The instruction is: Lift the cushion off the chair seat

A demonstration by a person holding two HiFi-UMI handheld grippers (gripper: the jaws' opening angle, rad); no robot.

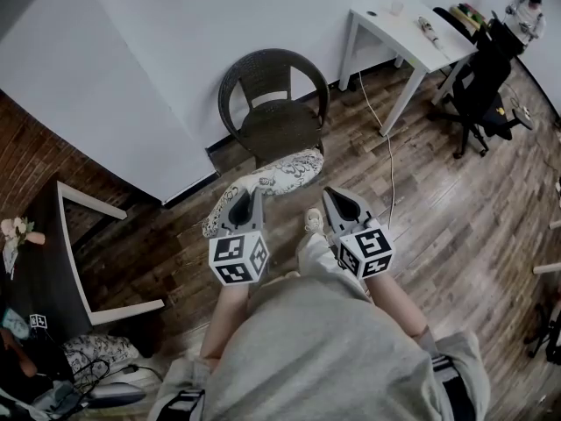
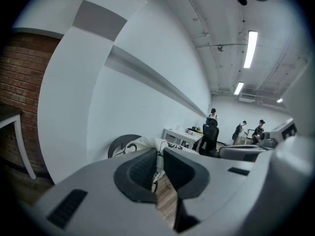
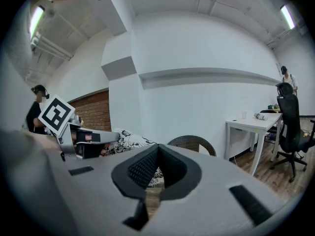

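Two hand-held grippers are held out low, pointing toward the chair. The left hand-held gripper is pinched on the near edge of the cushion, so the cushion is held up in the air by it. The right hand-held gripper is pressed together just beside the cushion's other end; a hold there cannot be made out. The cushion is seen in front of the chair, off its seat and above the floor. The lift is judged to be nearly done.
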